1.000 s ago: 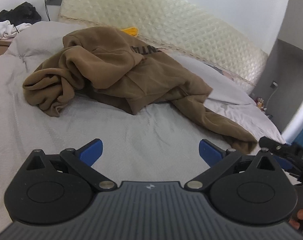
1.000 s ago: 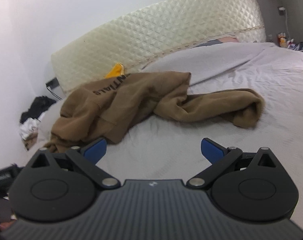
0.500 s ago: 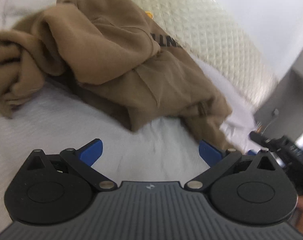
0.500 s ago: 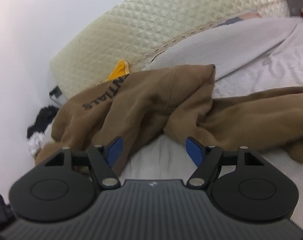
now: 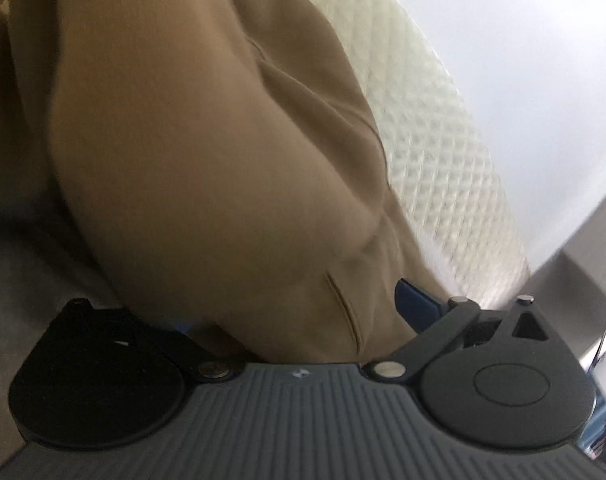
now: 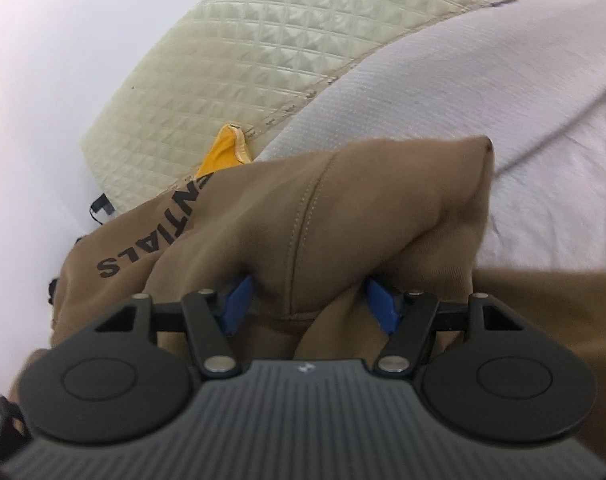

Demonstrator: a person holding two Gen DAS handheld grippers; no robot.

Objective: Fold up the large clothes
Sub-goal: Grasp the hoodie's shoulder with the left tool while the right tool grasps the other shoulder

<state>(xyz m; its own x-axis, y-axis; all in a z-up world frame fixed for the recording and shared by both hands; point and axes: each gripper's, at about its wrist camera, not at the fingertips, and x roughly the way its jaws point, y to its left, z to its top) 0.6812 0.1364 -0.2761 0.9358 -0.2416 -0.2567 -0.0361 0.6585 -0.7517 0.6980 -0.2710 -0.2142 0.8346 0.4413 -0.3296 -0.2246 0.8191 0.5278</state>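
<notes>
A large brown hoodie (image 5: pixel 207 152) with black lettering (image 6: pixel 155 236) lies crumpled on the bed. My left gripper (image 5: pixel 299 312) is open and pushed into the brown cloth, which fills the space between its blue fingers (image 5: pixel 417 302); the left finger is hidden under the cloth. My right gripper (image 6: pixel 309 300) is open with its blue fingers (image 6: pixel 377 304) on either side of a raised fold of the hoodie (image 6: pixel 343 216).
A cream quilted headboard (image 6: pixel 263 56) runs along the back, also in the left wrist view (image 5: pixel 435 140). A yellow cloth (image 6: pixel 223 152) sticks out by the headboard. The light grey bedsheet (image 6: pixel 503 100) lies to the right. White wall behind.
Both grippers have moved forward into the hoodie. The cloth now sits between the fingers of each. The right fingers have come a little closer together.
</notes>
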